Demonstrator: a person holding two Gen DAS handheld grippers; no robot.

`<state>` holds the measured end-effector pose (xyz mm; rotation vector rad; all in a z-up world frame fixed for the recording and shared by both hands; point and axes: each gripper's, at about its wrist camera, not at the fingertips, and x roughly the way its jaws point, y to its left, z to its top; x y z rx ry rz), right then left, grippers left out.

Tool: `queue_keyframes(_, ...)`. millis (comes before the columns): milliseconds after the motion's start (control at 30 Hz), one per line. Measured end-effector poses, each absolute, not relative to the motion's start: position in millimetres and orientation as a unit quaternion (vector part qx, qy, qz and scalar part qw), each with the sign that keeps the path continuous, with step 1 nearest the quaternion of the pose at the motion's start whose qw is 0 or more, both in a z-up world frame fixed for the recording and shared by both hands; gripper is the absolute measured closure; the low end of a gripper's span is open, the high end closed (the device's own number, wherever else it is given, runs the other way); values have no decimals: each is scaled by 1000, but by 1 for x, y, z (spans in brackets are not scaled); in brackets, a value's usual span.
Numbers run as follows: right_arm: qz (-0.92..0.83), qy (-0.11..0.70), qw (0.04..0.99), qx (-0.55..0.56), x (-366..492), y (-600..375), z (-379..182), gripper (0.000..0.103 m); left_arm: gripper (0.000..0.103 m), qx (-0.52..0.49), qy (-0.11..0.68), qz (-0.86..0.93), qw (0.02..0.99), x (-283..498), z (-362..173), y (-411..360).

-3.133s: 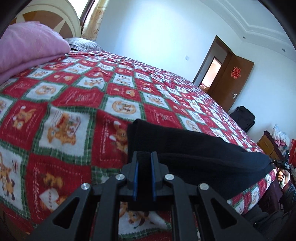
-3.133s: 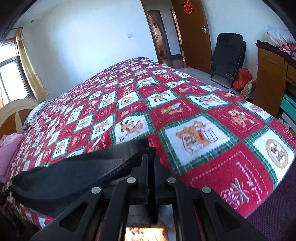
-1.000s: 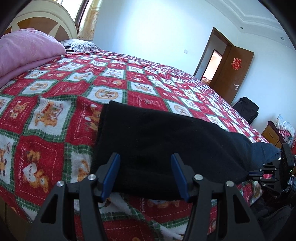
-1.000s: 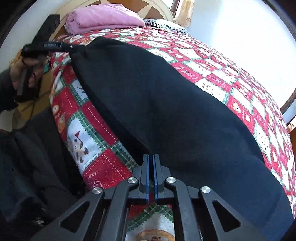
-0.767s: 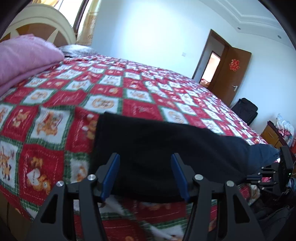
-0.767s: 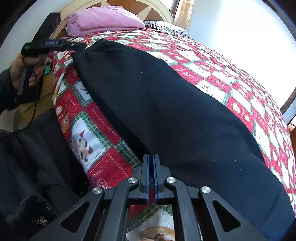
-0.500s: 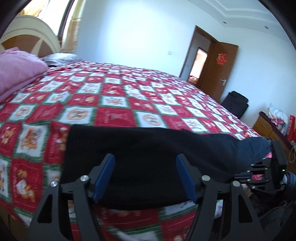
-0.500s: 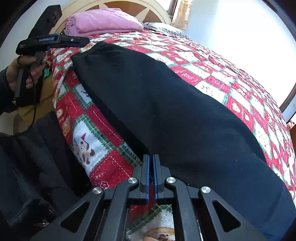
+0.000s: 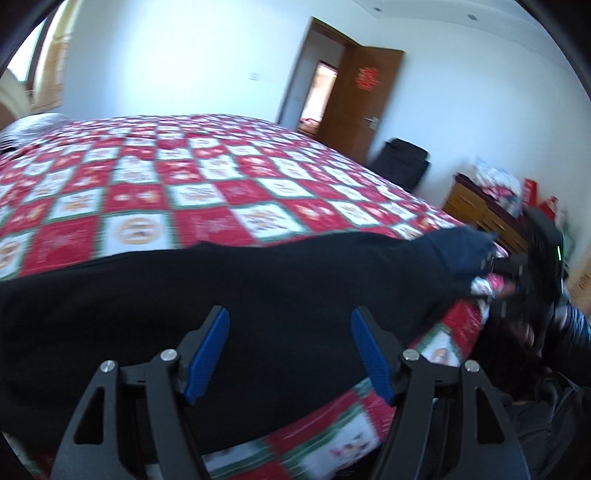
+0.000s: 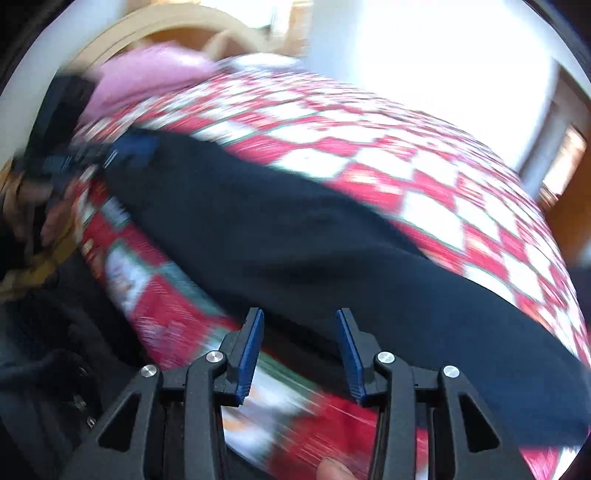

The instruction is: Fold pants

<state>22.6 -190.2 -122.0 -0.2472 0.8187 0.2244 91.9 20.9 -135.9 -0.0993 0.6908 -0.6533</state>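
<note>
The black pants [image 9: 221, 306] lie folded lengthwise along the near edge of the bed, on a red, white and green checked quilt [image 9: 207, 199]. My left gripper [image 9: 290, 352] is open and empty, just above the pants' near edge. My right gripper [image 10: 299, 349] is open and empty over the other end of the pants [image 10: 295, 251]. The right gripper also shows in the left wrist view [image 9: 532, 266], at the pants' far end. Both views are motion-blurred.
A pink folded blanket [image 10: 147, 74] and a wooden headboard [image 10: 177, 33] are at the head of the bed. A brown door [image 9: 362, 99], a black bag [image 9: 402, 162] and a wooden dresser [image 9: 480, 218] stand beyond the bed's foot.
My right gripper has opened and let go of the pants. My left gripper stays open and has swung toward the foot of the bed. The pants lie flat on the quilt.
</note>
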Motion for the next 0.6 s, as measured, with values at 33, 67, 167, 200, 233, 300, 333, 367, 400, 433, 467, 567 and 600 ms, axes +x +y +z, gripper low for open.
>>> queue_keyframes(33, 80, 393, 911, -92, 18, -215, -112, 61, 32, -43, 333, -323, 885, 91, -136, 14)
queue_keyframes(67, 51, 390, 918, -53, 11, -246, -102, 61, 32, -37, 334, -333, 881, 90, -136, 7)
queue_keyframes(167, -25, 377, 924, 66, -10, -325, -79, 61, 32, -13, 334, -360, 871, 86, -135, -18)
queue_keyframes(200, -51, 367, 923, 104, -19, -352, -73, 61, 32, -1, 333, -371, 867, 84, -134, -27)
queue_keyframes(233, -73, 358, 922, 128, -26, -370, -69, 61, 32, 10, 333, -380, 863, 83, -133, -36)
queue_keyframes(300, -106, 349, 918, 157, -34, -395, -65, 61, 32, 37, 336, -397, 854, 81, -132, -54)
queue_keyframes(333, -115, 346, 914, 176, -37, -407, -64, 61, 32, 47, 337, -403, 850, 79, -133, -62)
queue_keyframes(367, -119, 341, 911, 198, -39, -416, -64, 61, 32, 58, 338, -410, 845, 78, -133, -72)
queue_keyframes(400, -123, 339, 909, 212, -40, -422, -65, 61, 32, 66, 340, -417, 840, 78, -134, -79)
queue_keyframes(433, -130, 339, 903, 229, -38, -429, -68, 61, 32, 76, 341, -422, 837, 77, -135, -86)
queue_keyframes(467, -130, 338, 900, 241, -38, -432, -70, 61, 32, 86, 341, -425, 834, 76, -136, -94)
queue_keyframes(567, -140, 336, 892, 267, -37, -448, -78, 61, 32, 104, 348, -434, 825, 77, -144, -112)
queue_keyframes(600, -143, 336, 890, 272, -34, -450, -79, 61, 32, 104, 353, -435, 822, 78, -147, -116)
